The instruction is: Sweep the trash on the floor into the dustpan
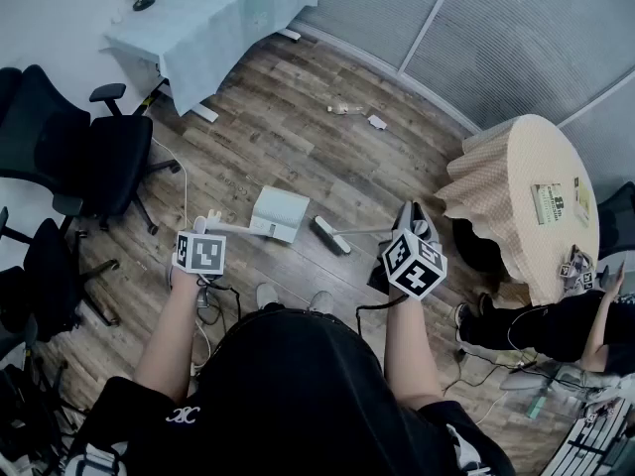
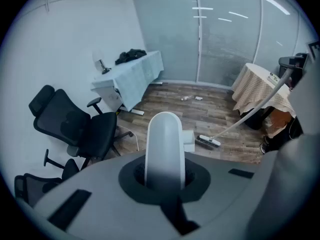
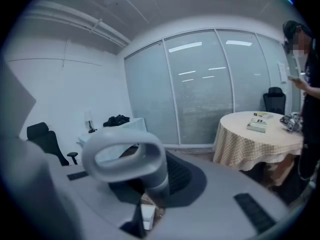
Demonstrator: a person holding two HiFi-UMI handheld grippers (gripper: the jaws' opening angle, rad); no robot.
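The left gripper (image 1: 206,228) is clamping the dustpan (image 1: 279,213) by its handle, and the right gripper (image 1: 411,224) is clamping the broom (image 1: 332,234) handle. The trash (image 1: 349,110) is lying well beyond both on the floor (image 1: 298,152).

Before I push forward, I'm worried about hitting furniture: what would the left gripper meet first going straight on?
Probably the brown wooden floor: the left gripper, shut on the white dustpan handle, aims just beyond its white dustpan. The black office chair lies off-line, though depth is unclear.
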